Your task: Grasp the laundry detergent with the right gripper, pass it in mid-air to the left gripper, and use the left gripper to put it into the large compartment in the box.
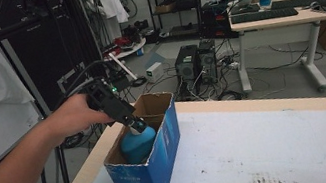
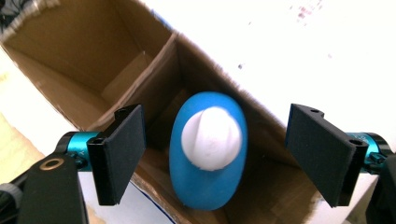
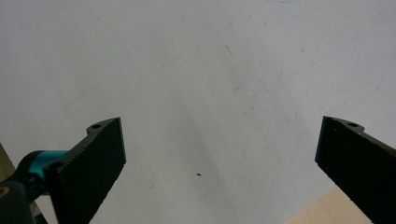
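Note:
A blue bottle (image 2: pixel 208 154) with a white cap (image 2: pixel 212 137) stands inside an open blue cardboard box (image 1: pixel 162 157) at the table's left edge. In the high view the bottle (image 1: pixel 137 144) shows its rounded shoulder above the box wall. My left gripper (image 2: pixel 215 156) hangs over the box, open, one jaw on each side of the bottle without touching it. The same left gripper (image 1: pixel 135 123) sits at the end of a person's hand reaching in from the left. My right gripper (image 3: pixel 219 163) is open over the bare white tabletop (image 3: pixel 210 70), with nothing between its jaws.
The box has a second, vacant compartment (image 2: pixel 88 65) behind a cardboard divider. The white tabletop (image 1: pixel 272 148) spreads to the right, with dark stains (image 1: pixel 265 181) near the front. Beyond the table are a desk (image 1: pixel 290 16) with monitors, computer towers (image 1: pixel 196 62) and floor cables.

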`<act>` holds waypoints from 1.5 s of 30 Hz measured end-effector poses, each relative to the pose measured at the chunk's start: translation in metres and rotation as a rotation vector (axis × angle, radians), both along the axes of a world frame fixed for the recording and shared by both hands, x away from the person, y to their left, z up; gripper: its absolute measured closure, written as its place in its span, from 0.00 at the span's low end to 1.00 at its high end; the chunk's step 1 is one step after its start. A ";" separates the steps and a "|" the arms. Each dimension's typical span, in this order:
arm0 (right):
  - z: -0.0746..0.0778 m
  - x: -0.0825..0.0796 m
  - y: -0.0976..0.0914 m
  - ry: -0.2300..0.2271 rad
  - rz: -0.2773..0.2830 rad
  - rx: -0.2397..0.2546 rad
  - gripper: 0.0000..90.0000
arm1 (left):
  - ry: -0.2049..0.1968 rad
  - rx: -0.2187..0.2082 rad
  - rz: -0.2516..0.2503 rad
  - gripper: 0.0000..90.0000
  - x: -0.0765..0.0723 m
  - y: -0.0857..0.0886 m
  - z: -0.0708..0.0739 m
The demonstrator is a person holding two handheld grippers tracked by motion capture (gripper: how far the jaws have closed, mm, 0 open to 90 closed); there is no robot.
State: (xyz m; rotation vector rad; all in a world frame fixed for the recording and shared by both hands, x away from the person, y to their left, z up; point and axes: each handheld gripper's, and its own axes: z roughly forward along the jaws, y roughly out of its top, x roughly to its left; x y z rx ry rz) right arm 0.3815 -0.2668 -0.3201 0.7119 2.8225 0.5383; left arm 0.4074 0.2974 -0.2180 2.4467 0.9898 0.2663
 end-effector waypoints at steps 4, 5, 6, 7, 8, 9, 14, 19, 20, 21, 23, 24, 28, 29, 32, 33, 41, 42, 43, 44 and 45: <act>0.001 -0.001 0.000 -0.006 0.007 -0.001 0.01 | -0.038 -0.031 -0.006 0.23 -0.002 -0.006 0.017; 0.001 -0.001 0.001 -0.007 0.006 0.001 0.01 | -0.047 -0.033 -0.007 0.23 -0.003 -0.010 0.020; 0.001 -0.001 0.001 -0.007 0.006 0.001 0.01 | -0.047 -0.033 -0.007 0.23 -0.003 -0.010 0.020; 0.002 -0.002 0.001 -0.007 0.004 0.003 0.01 | -0.054 -0.006 -0.011 0.23 -0.003 -0.016 0.023; 0.002 -0.002 0.000 -0.008 0.002 0.004 0.01 | -0.060 0.021 -0.015 0.23 -0.004 -0.020 0.025; 0.002 -0.002 0.000 -0.008 0.002 0.006 0.01 | -0.068 0.042 -0.026 0.23 -0.004 -0.026 0.027; 0.002 -0.002 -0.002 -0.010 -0.009 0.016 0.01 | -0.047 0.008 -0.101 0.23 -0.003 -0.047 0.034; 0.001 -0.001 -0.002 -0.012 -0.008 0.024 0.01 | -0.054 0.027 -0.156 0.23 0.003 -0.076 0.036; 0.001 -0.001 -0.001 -0.012 -0.010 0.025 0.01 | -0.048 0.023 -0.162 0.23 0.004 -0.081 0.036; 0.001 -0.001 -0.001 -0.013 -0.010 0.025 0.01 | -0.043 0.029 -0.171 0.23 0.006 -0.086 0.035; 0.001 -0.001 -0.001 -0.015 -0.011 0.033 0.01 | -0.042 0.037 -0.190 0.23 0.008 -0.095 0.033; 0.001 -0.001 -0.001 -0.015 -0.011 0.033 0.01 | -0.034 0.036 -0.197 0.23 0.009 -0.100 0.032; 0.000 0.000 -0.001 -0.019 -0.008 0.040 0.01 | -0.020 0.018 -0.249 0.23 0.012 -0.113 0.029; 0.000 -0.001 -0.001 -0.017 -0.009 0.042 0.01 | -0.021 0.010 -0.265 0.23 0.012 -0.117 0.028; 0.000 0.000 -0.002 -0.020 -0.013 0.049 0.01 | -0.012 -0.008 -0.285 0.23 0.014 -0.127 0.025; 0.000 0.000 -0.002 -0.018 -0.013 0.053 0.01 | -0.011 -0.008 -0.293 0.22 0.015 -0.131 0.023; -0.001 -0.002 -0.002 -0.015 -0.010 0.060 0.01 | -0.012 0.004 -0.316 0.07 0.020 -0.152 0.014; -0.002 -0.001 -0.002 -0.015 -0.009 0.060 0.01 | -0.014 0.015 -0.312 0.05 0.020 -0.153 0.013; -0.001 -0.001 -0.002 -0.015 -0.011 0.060 0.01 | -0.012 0.020 -0.307 0.03 0.021 -0.154 0.012; -0.001 -0.001 -0.002 -0.016 -0.011 0.060 0.01 | -0.013 0.025 -0.312 0.02 0.022 -0.154 0.011; -0.001 -0.001 -0.002 -0.017 -0.010 0.060 0.01 | -0.020 0.037 -0.317 0.03 0.022 -0.155 0.010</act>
